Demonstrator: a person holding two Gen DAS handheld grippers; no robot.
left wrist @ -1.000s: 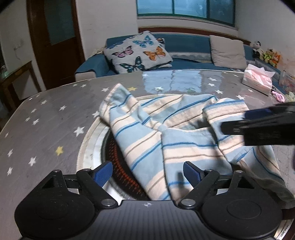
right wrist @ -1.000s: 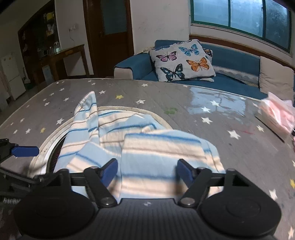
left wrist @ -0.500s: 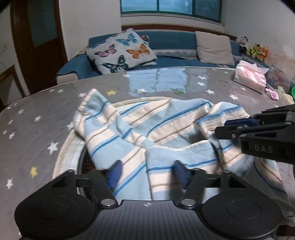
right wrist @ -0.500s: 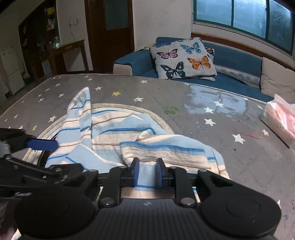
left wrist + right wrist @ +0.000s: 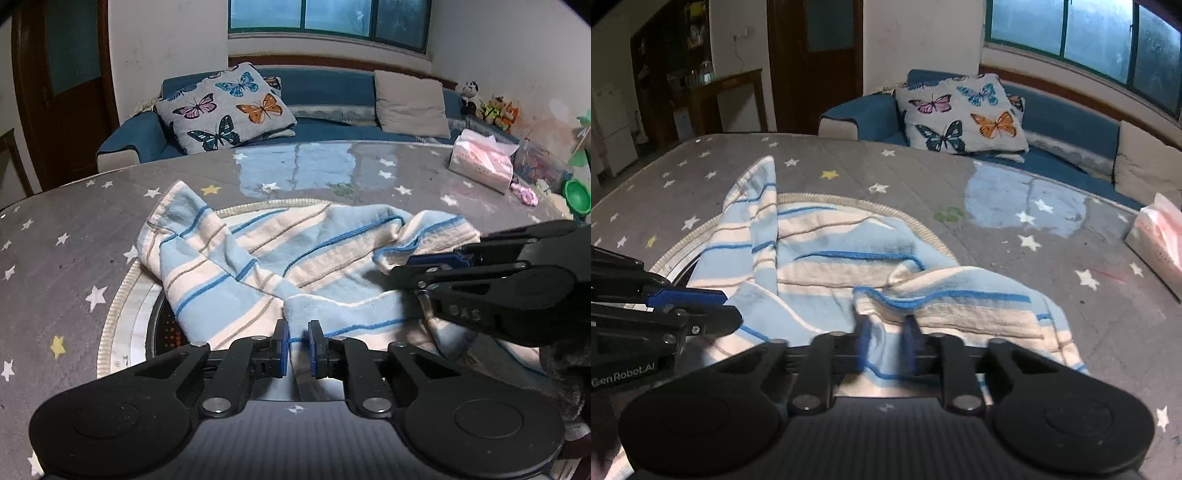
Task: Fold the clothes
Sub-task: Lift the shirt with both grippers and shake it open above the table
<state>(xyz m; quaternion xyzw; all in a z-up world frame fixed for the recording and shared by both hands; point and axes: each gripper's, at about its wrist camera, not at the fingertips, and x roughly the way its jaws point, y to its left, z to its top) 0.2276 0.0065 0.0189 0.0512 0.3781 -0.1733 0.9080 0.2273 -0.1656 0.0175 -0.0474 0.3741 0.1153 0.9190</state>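
A striped cloth (image 5: 295, 254) lies crumpled on the table (image 5: 74, 236). It is blue and cream, and it covers part of a round ring (image 5: 118, 295) set in the table top. One long end of the cloth points toward the far side of the table, and the rest is bunched up on the near side of the ring.

The left gripper (image 5: 297, 345) is at the near edge of the cloth. Its fingers are narrow and closing, with a fold of cloth pinched between the blue pads (image 5: 282, 343).

The right gripper (image 5: 886, 332) is at the cloth's other near corner. Its fingers are squeezed tight on a bunch of cloth that puckers up between them.

A pink tissue pack (image 5: 484, 162) sits well apart from the cloth. Past the table is a blue sofa (image 5: 332, 92) with a butterfly pillow (image 5: 225, 107).
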